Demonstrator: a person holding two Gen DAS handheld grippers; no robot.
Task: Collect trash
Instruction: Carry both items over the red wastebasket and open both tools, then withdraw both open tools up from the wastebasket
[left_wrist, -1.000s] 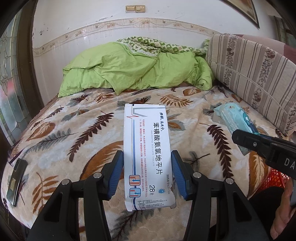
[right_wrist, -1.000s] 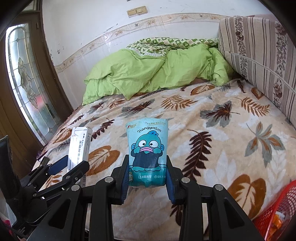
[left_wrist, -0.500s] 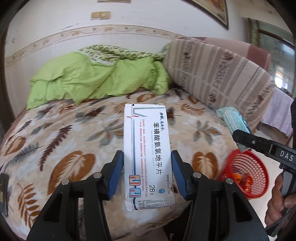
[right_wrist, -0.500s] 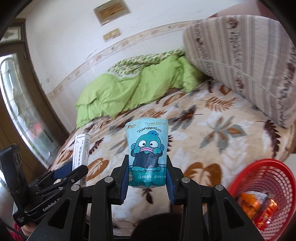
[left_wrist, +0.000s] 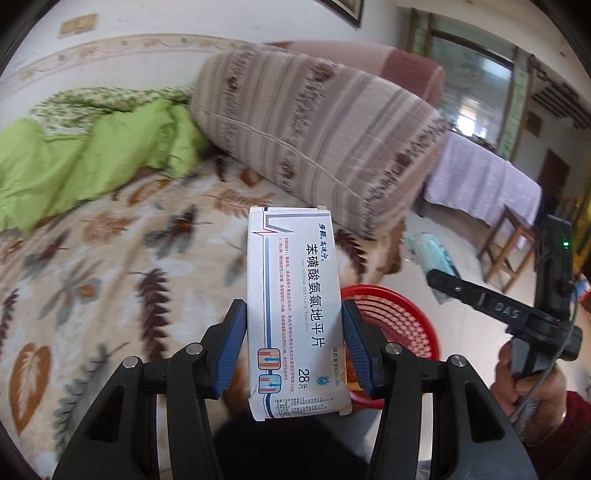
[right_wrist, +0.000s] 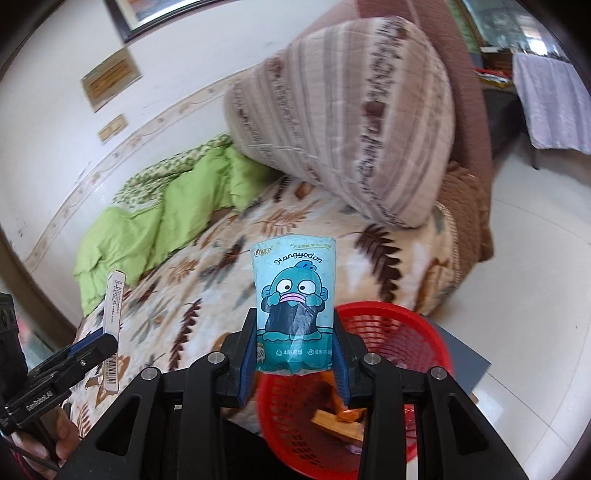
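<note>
My left gripper (left_wrist: 294, 345) is shut on a white medicine box (left_wrist: 295, 314) with blue Chinese print, held upright over the bed's edge. My right gripper (right_wrist: 294, 349) is shut on a blue tissue pack (right_wrist: 294, 306) with a cartoon fish face, held above a red mesh basket (right_wrist: 399, 347). The basket (left_wrist: 395, 321) shows behind the box in the left wrist view, on the floor beside the bed. The pack (left_wrist: 432, 258) and the right gripper (left_wrist: 443, 284) show at the right there. The box (right_wrist: 113, 332) and the left gripper (right_wrist: 94, 341) show at the left of the right wrist view.
The bed carries a leaf-patterned blanket (left_wrist: 110, 266), a green quilt (left_wrist: 85, 158) and a striped cushion (left_wrist: 321, 140). The basket holds orange wrappers (right_wrist: 336, 424). A table with a lilac cloth (left_wrist: 484, 181) and a wooden stool (left_wrist: 506, 251) stand on the tiled floor to the right.
Both grippers have swung right, away from the middle of the bed toward its edge. The red basket has come into view under the right gripper. Both still hold their items.
</note>
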